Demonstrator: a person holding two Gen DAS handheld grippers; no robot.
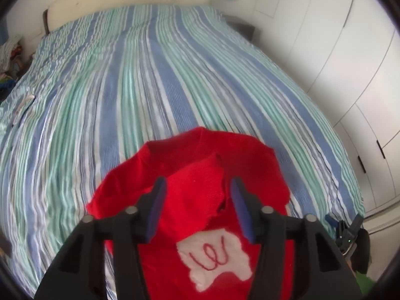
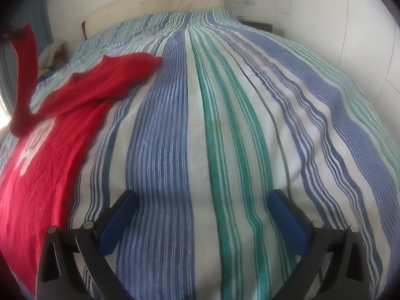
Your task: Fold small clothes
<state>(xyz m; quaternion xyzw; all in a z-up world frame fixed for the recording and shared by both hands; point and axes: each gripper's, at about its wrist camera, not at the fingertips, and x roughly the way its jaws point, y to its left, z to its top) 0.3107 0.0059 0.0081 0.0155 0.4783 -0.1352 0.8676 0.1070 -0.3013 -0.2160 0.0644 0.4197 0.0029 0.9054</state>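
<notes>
The folding is only just getting going, I think. The red sweater (image 2: 62,130) is lying near the left edge of the bed (image 2: 225,125), close to the foot end. One sleeve (image 2: 23,75) is being lifted up at the far left of the right wrist view, so it is not folded over yet. I cannot see what is holding it. The other sleeve (image 2: 125,70) is lying flat, pointing toward the headboard (image 2: 155,2).

The left gripper (image 1: 197,207) is hanging over the sweater with its fingers apart, holding nothing. A white patch (image 1: 217,257) is showing on the red.

The right gripper (image 2: 200,215) is over the bare striped cover, fingers wide apart and empty.

Nothing is lying in the way on the bed. White cupboards (image 1: 337,62) are standing along the right side.
</notes>
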